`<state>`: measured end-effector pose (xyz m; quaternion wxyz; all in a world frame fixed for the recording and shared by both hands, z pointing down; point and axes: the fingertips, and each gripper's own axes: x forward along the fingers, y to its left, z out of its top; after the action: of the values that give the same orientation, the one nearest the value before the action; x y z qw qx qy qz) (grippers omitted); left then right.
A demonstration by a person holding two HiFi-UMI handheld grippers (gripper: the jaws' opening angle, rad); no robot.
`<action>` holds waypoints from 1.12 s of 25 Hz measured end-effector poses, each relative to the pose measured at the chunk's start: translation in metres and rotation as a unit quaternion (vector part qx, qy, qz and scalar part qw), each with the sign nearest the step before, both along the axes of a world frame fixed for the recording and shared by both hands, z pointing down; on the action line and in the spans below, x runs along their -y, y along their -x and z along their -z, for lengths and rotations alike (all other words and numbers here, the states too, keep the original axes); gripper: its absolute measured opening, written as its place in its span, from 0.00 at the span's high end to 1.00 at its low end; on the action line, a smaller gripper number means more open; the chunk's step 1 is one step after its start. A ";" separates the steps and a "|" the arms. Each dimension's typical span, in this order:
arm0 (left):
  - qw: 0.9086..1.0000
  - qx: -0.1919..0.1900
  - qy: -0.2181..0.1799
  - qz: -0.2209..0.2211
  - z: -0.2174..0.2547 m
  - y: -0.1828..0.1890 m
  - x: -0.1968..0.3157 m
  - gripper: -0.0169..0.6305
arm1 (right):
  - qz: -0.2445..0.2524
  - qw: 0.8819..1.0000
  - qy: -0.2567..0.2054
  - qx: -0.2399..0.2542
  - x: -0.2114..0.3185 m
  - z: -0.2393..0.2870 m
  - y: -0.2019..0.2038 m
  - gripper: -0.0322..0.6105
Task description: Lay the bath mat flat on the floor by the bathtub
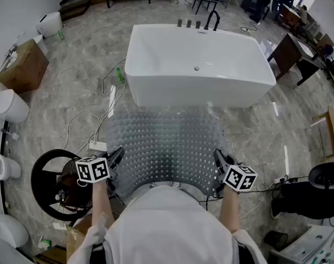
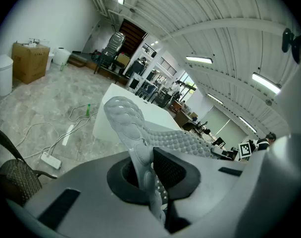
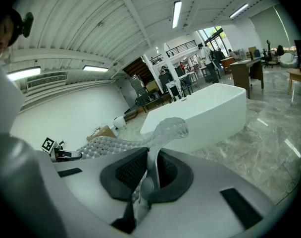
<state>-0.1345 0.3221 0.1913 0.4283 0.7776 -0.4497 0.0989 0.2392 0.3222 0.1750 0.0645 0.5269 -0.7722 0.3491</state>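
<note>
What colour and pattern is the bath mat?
Translucent grey, covered in rows of small round bumps, on the bath mat; clearest in the head view.

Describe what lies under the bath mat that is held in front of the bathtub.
Marbled floor shows around the bath mat, so floor presumably continues beneath, but the mat covers that patch. Left claw and right claw pinch its near corners.

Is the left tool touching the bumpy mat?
Touching. The left gripper view shows the left tool shut on the mat, with the mat's edge squeezed between its two jaws.
</note>
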 end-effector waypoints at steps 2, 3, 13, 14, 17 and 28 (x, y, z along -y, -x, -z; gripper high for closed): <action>1.000 -0.001 -0.001 -0.002 0.000 -0.002 0.004 0.91 | 0.000 1.000 -0.001 -0.002 0.003 0.001 -0.001 0.89; 1.000 -0.001 -0.002 -0.002 0.000 -0.003 0.006 0.91 | 0.000 1.000 -0.002 -0.003 0.004 0.002 -0.002 0.89; 1.000 0.001 0.000 -0.003 -0.002 -0.008 0.015 0.91 | 0.006 1.000 0.000 -0.001 0.014 -0.002 -0.005 0.89; 1.000 0.001 0.001 -0.003 -0.002 -0.008 0.016 0.91 | 0.007 1.000 0.000 0.001 0.015 -0.001 -0.005 0.89; 1.000 0.003 0.003 -0.001 -0.003 -0.012 0.017 0.91 | 0.006 1.000 0.000 0.003 0.018 -0.003 -0.008 0.89; 0.999 0.026 0.005 0.017 -0.009 -0.033 0.034 0.91 | 0.015 1.000 0.004 -0.004 0.039 -0.012 -0.034 0.89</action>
<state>-0.1013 0.2879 0.2000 0.4222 0.7646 -0.4735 0.1141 0.2734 0.2828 0.1871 0.0748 0.5166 -0.7784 0.3488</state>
